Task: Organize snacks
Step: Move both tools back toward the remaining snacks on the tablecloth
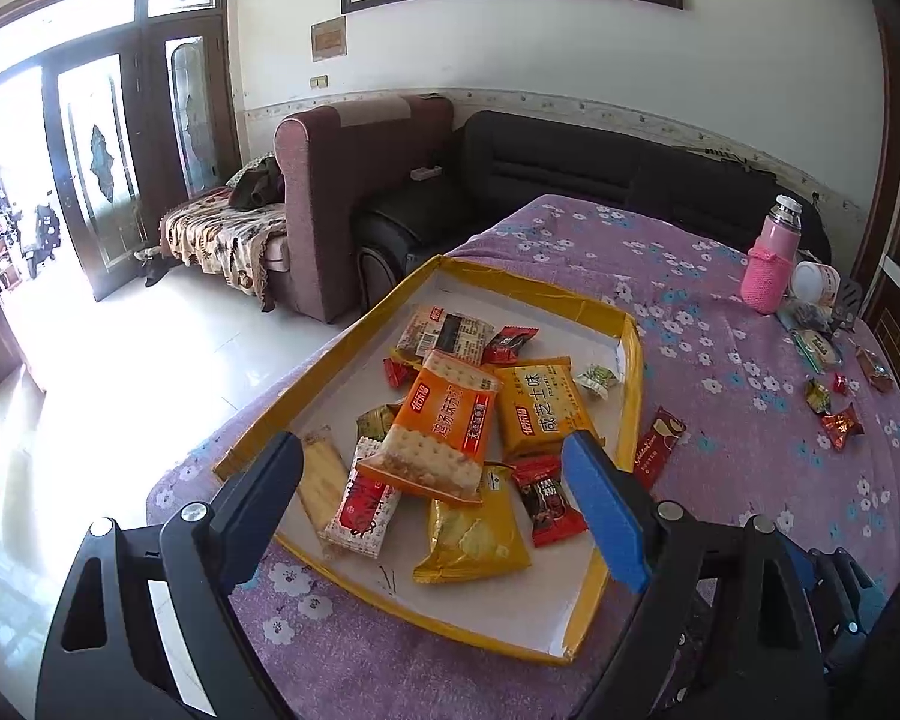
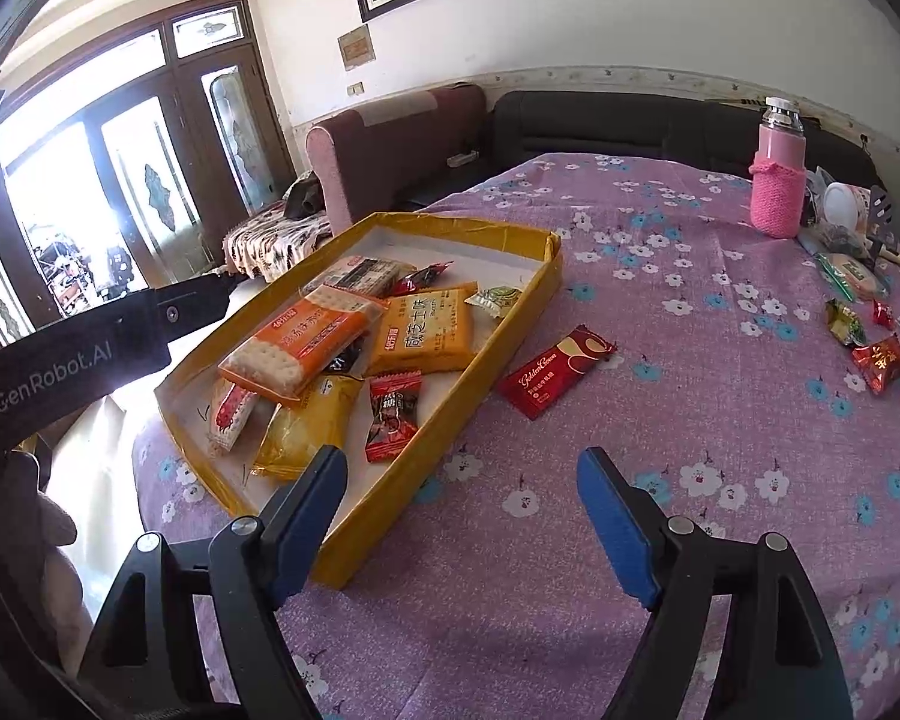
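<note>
A shallow yellow-rimmed box lies on the purple flowered tablecloth, with several snack packs piled in it. An orange cracker pack tops the heap. My left gripper hovers open above the pile with nothing between its fingers. My right gripper stands open over the cloth at the box's near right corner, holding nothing. A flat red packet lies on the cloth just right of the box. Small wrapped candies lie scattered at the far right.
A pink flask in a knitted sleeve stands at the table's far right, next to a white cup and other small items. Sofas stand beyond the table. The left gripper's black body crosses the right wrist view's left side.
</note>
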{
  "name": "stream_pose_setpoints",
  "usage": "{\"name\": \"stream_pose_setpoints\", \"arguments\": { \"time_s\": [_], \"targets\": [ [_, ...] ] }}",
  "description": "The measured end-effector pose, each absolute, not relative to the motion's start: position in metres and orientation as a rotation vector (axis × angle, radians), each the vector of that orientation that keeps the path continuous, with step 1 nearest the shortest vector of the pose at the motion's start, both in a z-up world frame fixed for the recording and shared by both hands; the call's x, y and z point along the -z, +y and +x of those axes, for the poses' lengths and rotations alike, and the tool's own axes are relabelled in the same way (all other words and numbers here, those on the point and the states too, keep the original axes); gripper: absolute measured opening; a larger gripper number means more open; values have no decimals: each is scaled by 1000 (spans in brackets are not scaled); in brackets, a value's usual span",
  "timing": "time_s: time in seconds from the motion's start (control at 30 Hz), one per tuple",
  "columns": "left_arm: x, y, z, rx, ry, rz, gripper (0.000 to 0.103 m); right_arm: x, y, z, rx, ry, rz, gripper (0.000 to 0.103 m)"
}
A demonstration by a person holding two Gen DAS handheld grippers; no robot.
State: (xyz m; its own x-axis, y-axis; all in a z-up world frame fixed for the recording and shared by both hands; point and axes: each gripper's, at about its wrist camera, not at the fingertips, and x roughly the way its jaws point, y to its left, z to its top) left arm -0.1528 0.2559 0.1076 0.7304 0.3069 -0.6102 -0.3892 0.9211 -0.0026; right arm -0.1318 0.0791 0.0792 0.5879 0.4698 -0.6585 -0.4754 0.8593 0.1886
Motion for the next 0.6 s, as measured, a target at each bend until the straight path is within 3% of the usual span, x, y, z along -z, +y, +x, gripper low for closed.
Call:
{"name": "stream_pose_setpoints", "arguments": {
  "time_s": [0.6],
  "targets": [
    [-107,244,-153,-324,670,-133,89,-77,71,-134,-537,776,1,82]
  ]
}}
